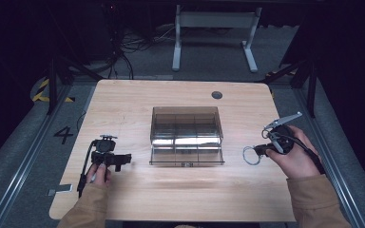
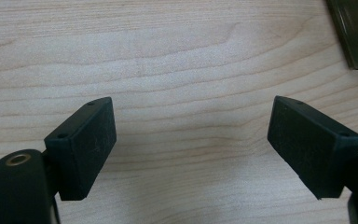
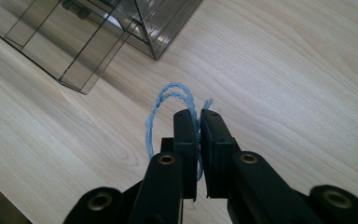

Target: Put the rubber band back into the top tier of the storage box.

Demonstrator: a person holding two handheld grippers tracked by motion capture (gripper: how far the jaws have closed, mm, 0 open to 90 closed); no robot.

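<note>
A light blue looped cord (image 3: 161,109) hangs from my right gripper (image 3: 198,113), whose jaws are shut on it; in the high view the cord's loop (image 1: 251,155) dangles just above the table, left of the right gripper (image 1: 262,149). A smoky clear plastic box (image 1: 186,135) with compartments stands at the table's centre, left of that gripper; its corner (image 3: 98,32) shows in the right gripper view. My left gripper (image 1: 122,159) rests low at the table's left, pointing toward the box. Its jaws stand wide open over bare wood (image 2: 191,135), with a box corner (image 2: 356,32) at the upper right.
The light wooden table (image 1: 123,104) has a dark round grommet (image 1: 216,95) near its far edge. Beyond it on the grey floor stand a white table frame (image 1: 214,33) and cables. Metal rails run along both sides.
</note>
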